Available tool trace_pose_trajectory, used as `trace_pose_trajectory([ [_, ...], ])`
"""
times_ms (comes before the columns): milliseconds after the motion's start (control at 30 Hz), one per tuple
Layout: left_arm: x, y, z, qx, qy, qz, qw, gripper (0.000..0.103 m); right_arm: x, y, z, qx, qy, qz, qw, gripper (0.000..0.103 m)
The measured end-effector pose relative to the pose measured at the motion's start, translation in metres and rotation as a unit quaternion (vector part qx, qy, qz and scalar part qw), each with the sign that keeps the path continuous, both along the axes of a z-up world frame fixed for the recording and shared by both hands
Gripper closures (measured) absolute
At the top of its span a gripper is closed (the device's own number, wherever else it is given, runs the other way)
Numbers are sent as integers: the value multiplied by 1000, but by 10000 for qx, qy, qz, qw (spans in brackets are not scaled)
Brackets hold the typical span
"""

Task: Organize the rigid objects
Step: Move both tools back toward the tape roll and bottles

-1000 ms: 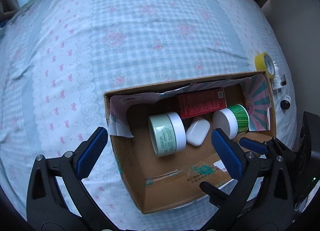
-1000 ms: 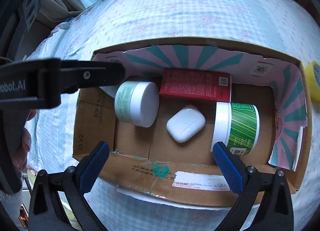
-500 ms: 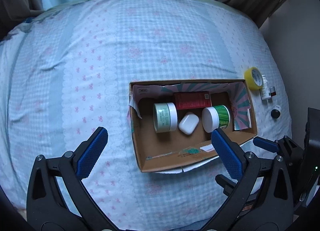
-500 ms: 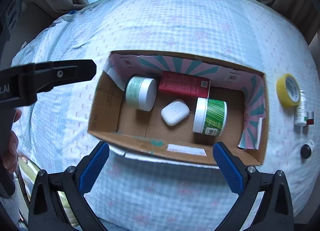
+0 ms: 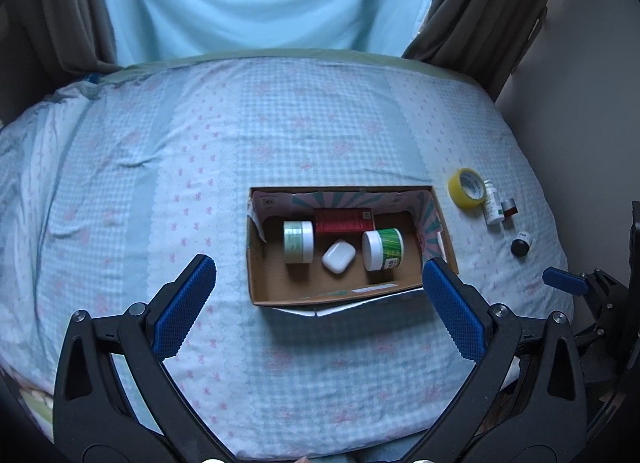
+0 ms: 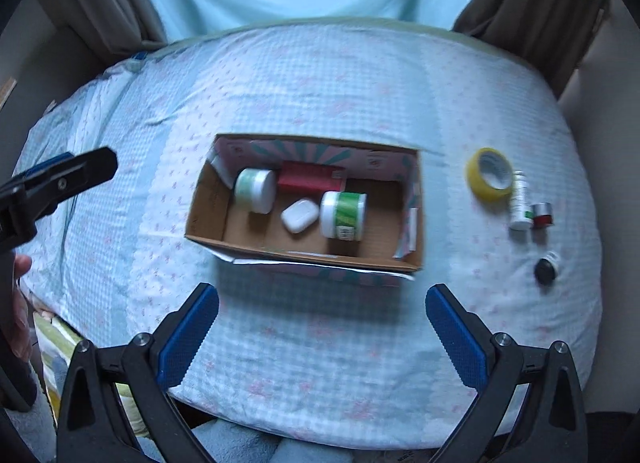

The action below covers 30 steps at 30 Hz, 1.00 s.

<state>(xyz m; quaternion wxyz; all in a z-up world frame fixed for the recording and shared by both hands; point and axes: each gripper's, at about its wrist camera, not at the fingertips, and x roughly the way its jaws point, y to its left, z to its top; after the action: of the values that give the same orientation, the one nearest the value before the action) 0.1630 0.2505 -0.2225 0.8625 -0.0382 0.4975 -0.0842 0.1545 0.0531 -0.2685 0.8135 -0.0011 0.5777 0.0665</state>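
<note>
**A:** Left wrist view shows both grippers pulled well back from where they were a second ago. They were right over the box (image 5: 256,263) then; now the whole bed (image 5: 200,167) is in sight.

**B:** Anything in them?

**A:** Nothing. The left gripper (image 5: 316,283) has its jaws spread wide and empty, and the right gripper (image 6: 322,313) is the same: blue pads far apart, only bedsheet between them.

**B:** And the box?

**A:** Sitting mid-bed, unmoved as far as I can tell. Inside it a pale jar (image 5: 298,242) lies on its side at the left, a red carton (image 5: 344,220) lies along the back wall, a white case (image 5: 339,257) sits in the middle, and a green jar (image 5: 383,249) lies on its side to the right. The right end of the floor is bare.

**B:** So it's finished?

**A:** I'd say not. Out on the sheet, right of the box, there's a tape roll (image 6: 489,174), a white bottle (image 6: 520,201) just beside it, a small red-and-silver thing (image 6: 542,215) touching the bottle, and a black-capped bottle (image 6: 546,271) nearer us.

**B:** Then the retreat means what?

**A:** My guess is one placement is over and they've backed off to pick the next item. The right gripper is closer to that cluster.
</note>
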Motion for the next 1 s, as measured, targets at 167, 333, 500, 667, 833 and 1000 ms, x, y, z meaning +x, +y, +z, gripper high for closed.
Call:
trace_pose_trajectory([
  [167, -19, -50, 15, -36, -134, -65, 9999, 0, -17, -54, 23, -42, -252, -324, 9991, 0],
  [333, -34, -122, 18, 56, -202, 66, 9998, 0, -27, -117, 29, -58, -426, -439, 9981, 0],
  [500, -40, -199, 14, 65, -198, 351, 9992, 0, -31, -193, 26, -89, -529, -233, 9983, 0],
  [667, -36, -263, 6, 53, -13, 435, 9990, 0, -28, -267, 20, -217, -490, -171, 9984, 0],
  [833, -24, -310, -8, 188, 148, 291, 9993, 0, -14, -322, 16, -109, -388, -289, 9988, 0],
  [1000, 6, -342, -40, 309, 452, 56, 9985, 0, 7, -358, 4, 22, -326, -528, 9981, 0],
])
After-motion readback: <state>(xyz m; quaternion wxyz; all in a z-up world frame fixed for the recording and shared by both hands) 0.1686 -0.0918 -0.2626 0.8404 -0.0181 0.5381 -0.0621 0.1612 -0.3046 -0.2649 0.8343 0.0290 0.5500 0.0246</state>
